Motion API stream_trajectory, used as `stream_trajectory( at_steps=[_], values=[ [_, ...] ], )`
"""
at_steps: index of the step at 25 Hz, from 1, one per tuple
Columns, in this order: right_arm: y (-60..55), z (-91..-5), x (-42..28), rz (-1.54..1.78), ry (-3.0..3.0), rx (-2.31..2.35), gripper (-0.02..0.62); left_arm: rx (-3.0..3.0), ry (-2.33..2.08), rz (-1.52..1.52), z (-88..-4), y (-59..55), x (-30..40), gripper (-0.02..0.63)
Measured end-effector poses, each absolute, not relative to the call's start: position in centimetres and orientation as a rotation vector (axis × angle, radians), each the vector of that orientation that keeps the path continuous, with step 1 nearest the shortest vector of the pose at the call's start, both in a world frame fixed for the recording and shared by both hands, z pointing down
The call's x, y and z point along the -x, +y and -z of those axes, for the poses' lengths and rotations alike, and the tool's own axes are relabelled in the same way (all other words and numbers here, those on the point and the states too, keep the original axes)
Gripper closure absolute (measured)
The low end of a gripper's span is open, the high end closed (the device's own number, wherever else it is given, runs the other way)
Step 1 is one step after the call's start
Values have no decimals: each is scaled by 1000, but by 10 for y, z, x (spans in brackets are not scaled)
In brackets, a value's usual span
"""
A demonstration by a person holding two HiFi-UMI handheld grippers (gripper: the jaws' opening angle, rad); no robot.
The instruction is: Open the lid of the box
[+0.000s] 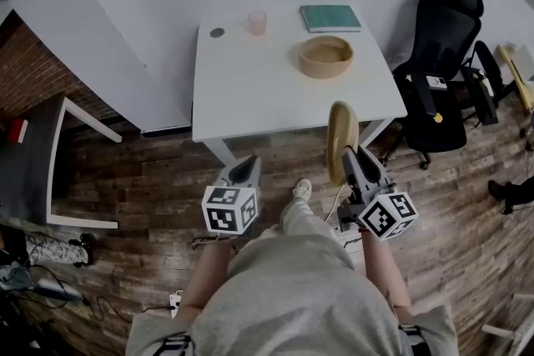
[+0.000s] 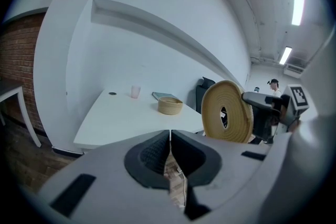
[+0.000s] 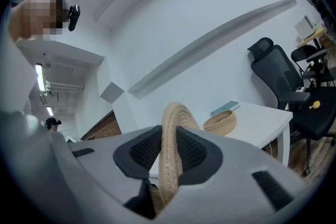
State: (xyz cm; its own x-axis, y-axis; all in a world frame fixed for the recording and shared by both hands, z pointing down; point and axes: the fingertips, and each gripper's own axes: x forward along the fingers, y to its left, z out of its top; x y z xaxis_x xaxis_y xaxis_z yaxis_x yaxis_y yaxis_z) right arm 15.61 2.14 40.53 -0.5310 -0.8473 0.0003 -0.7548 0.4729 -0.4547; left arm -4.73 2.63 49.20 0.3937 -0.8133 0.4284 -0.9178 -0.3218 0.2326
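Grippers showing: two. These are the left gripper (image 1: 247, 165) and the right gripper (image 1: 349, 152), each carrying one marker cube (image 1: 229, 208), so two cubes.

Tables standing: two, one white table (image 1: 242, 108) and one dark-topped table (image 1: 33, 158).

Sitting on the white table: one woven box (image 1: 325, 57), one pink cup (image 1: 257, 22), one green book (image 1: 330, 17), one small dark disc (image 1: 217, 32) — four items.

Woven lid (image 1: 342, 142): one is showing.

Black office chairs (image 1: 438, 67): one is showing plainly, a second partly behind it.

People: one camera wearer (image 1: 292, 296) and one distant person (image 2: 273, 86) are appearing — two.
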Motion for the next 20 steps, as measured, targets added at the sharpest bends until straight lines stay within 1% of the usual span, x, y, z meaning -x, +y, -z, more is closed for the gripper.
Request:
stream_trajectory(
  at_steps=[20],
  values=[
    [12, -406, -158, 607, 2474, 1381, 508, -2255, -1442, -329, -486, 16, 36, 595]
  ],
)
